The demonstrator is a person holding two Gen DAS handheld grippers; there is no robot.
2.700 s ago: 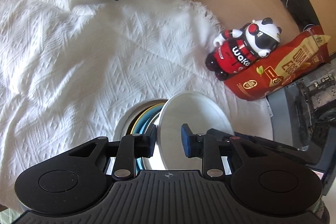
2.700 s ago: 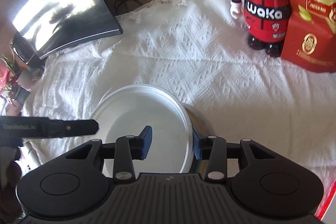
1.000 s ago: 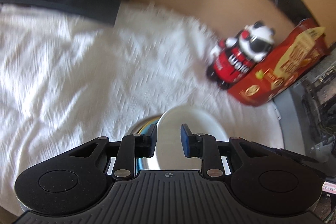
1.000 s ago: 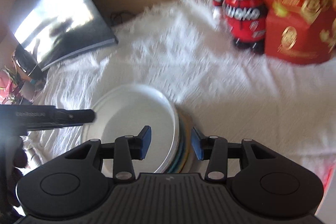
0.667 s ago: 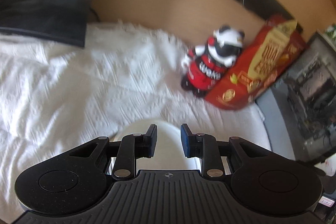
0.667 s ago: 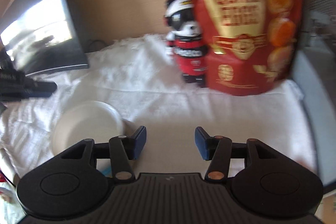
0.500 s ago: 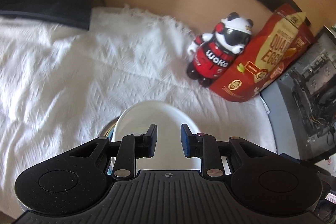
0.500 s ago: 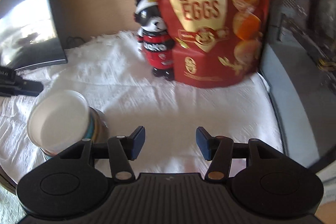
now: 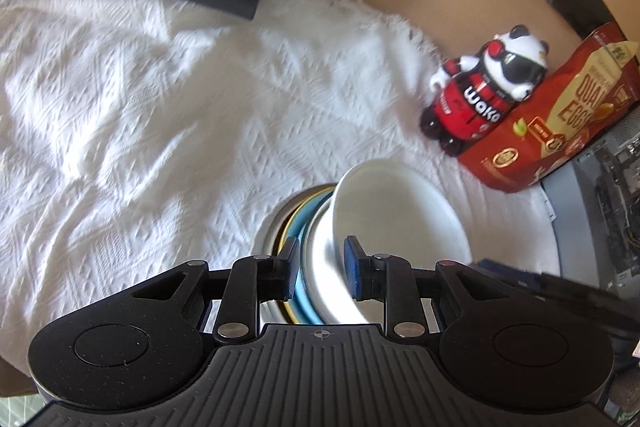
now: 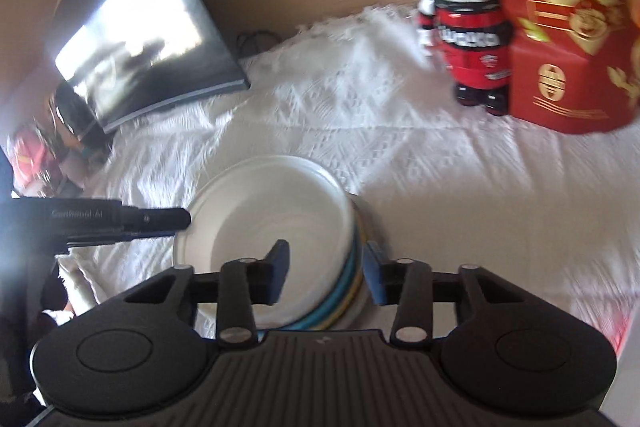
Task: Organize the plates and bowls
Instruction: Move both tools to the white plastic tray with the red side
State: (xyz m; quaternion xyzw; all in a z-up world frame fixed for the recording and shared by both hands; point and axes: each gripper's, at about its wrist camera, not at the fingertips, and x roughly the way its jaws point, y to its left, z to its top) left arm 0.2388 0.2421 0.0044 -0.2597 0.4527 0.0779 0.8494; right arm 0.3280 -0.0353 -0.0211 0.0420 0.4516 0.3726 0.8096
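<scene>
Left tool (image 9: 320, 269) low centre of its frame, jaws opening, straddling the rim of the round white plastic bowl (image 9: 400, 211); pads don't look pressed on it. Right tool (image 10: 325, 271) low centre of its view, jaws closing around the near edge of the stack of coloured plates (image 10: 348, 291) with that bowl on top; pads apart from the rims, not clamped yet. Stack sits mid-frame on the white textured cloth (image 9: 140, 107) over the surface; panda figure (image 10: 464, 27) and red quail-egg pouch (image 10: 568, 27) upper right, well apart. Step looks like gripping the stack; next needs a firm pinch before lifting.
</scene>
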